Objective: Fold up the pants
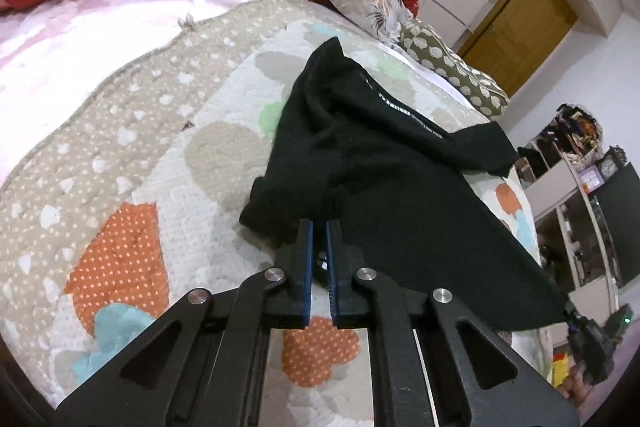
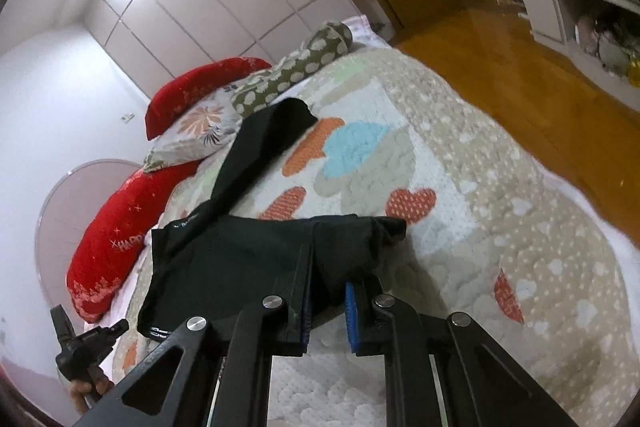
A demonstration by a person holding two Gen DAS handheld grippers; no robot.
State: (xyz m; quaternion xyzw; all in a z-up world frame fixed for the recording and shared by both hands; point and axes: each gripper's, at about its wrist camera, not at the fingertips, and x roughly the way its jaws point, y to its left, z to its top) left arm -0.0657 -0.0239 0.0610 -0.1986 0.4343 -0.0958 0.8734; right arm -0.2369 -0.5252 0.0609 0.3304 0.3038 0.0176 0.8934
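The black pants (image 1: 360, 155) lie on the heart-patterned quilt (image 1: 132, 155), and everything here is placed against that quilt's near edge, where both tools work. The left gripper (image 1: 319, 227) has its jaws drawn together on the pants' near hem, the blue pads pinching a thin fold of cloth that rises slightly off the quilt. The right gripper (image 2: 328, 267) is likewise clamped on black fabric, with a thicker bunch wedged between its pads, so its jaws stand a little farther apart. In the left wrist view the cloth runs taut from the left tool across to the right one, seen low at the quilt's near edge, so the two grips hold the same end of the garment at its two corners.

The relation that matters: the pants' long axis runs away from both tools, from the quilt's near edge toward the red pillows (image 2: 108, 251) at its far end. One leg (image 2: 260, 139) stretches farthest, its end lying near the floral pillow (image 2: 196, 131). Judging from this, a fold would carry the held end along that axis toward the far leg ends. Neither hand is clearly nearer; they stand abreast, so the lift likely has to be even or the cloth will skew.
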